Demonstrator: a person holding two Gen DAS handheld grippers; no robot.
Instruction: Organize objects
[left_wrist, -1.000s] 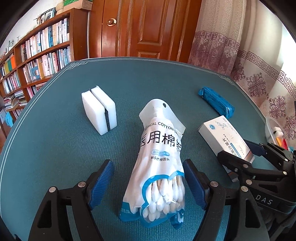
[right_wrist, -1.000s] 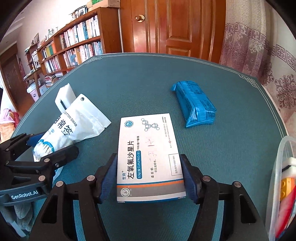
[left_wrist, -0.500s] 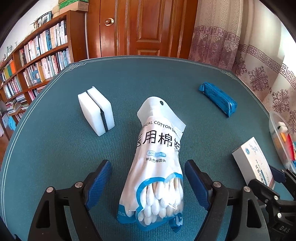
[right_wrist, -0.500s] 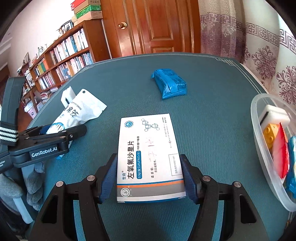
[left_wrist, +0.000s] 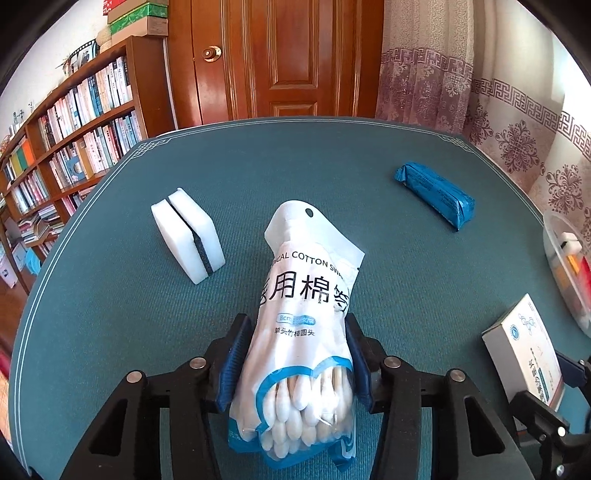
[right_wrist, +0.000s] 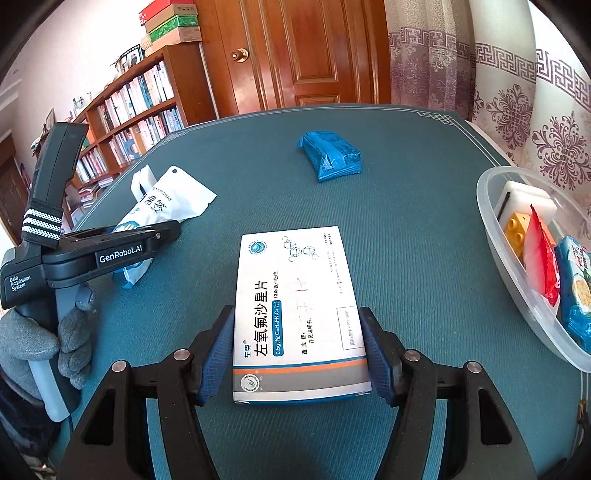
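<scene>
My left gripper (left_wrist: 297, 354) is shut on a white and blue bag of cotton swabs (left_wrist: 306, 314) and holds it over the teal table. The bag also shows in the right wrist view (right_wrist: 162, 206), with the left gripper (right_wrist: 110, 251) on it. My right gripper (right_wrist: 299, 354) is shut on a white medicine box (right_wrist: 295, 310), which is raised above the table. The box also shows in the left wrist view (left_wrist: 524, 350).
A white sponge block (left_wrist: 186, 232) lies at the left and a blue packet (left_wrist: 434, 188) at the far right, also in the right wrist view (right_wrist: 330, 153). A clear plastic tub (right_wrist: 517, 266) holding several items stands at the table's right edge. Bookshelves and a door stand behind.
My left gripper has closed on the cotton swab bag. My right gripper has lifted the medicine box and moved right, so the clear tub has come into view.
</scene>
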